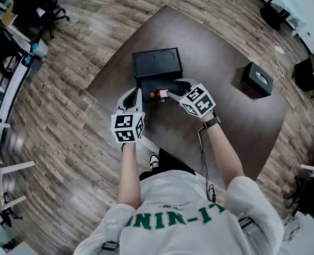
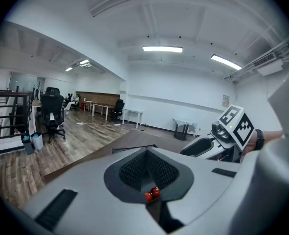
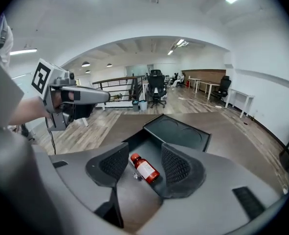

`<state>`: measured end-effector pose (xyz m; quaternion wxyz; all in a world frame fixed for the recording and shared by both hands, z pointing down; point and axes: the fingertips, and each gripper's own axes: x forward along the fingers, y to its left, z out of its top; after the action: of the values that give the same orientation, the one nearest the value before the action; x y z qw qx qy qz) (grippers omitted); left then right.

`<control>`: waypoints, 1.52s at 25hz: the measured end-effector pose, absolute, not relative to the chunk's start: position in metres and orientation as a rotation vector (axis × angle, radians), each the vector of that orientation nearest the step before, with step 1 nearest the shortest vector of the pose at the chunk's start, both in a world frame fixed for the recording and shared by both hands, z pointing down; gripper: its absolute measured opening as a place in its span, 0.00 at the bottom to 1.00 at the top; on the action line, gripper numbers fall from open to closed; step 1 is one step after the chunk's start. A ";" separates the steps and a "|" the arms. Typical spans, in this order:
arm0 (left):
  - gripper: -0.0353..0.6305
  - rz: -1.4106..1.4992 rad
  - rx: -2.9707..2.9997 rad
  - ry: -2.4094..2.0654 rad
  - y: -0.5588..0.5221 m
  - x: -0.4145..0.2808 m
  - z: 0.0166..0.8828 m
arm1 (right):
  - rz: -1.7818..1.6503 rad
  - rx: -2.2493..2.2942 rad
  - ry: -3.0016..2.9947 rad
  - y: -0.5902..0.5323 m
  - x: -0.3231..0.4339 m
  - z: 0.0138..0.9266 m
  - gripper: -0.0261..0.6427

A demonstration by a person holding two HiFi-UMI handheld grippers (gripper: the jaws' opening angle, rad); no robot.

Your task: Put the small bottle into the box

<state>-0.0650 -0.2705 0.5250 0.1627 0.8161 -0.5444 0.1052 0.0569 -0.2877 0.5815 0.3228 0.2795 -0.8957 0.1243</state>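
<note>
Small bottle (image 3: 145, 169): amber-red body, red cap, white label. Box (image 1: 155, 64): matte black all over. Tabletop (image 1: 226, 121): dark brown. Floor (image 1: 66, 158): grey-brown wood-plank grain. Left tool (image 2: 146, 154) and right tool (image 3: 145, 152): light grey shells, black ribbed pads (image 3: 176, 168). Marker cube (image 1: 127, 127): black squares on white. Shirt (image 1: 172, 217): white, green lettering.

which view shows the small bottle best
The right gripper view: the whole small bottle shows, red cap and label clear. The head view gives only a tiny reddish shape, the left gripper view only a red bit.
</note>
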 end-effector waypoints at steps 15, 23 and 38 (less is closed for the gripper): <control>0.07 0.178 2.431 -1.599 -0.212 -0.060 0.435 | 0.297 1.274 -2.573 -0.227 0.074 0.430 0.20; 0.07 0.121 2.477 -1.664 -0.186 -0.068 0.396 | 0.215 1.389 -2.587 -0.198 0.064 0.395 0.14; 0.07 0.074 2.532 -1.679 -0.164 -0.069 0.376 | 0.170 1.580 -2.557 -0.170 0.061 0.379 0.06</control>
<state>-0.0695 -0.1639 0.3758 0.0514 0.8321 -0.5517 0.0245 0.0609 -0.1700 0.3789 0.0654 0.5238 -0.8475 0.0564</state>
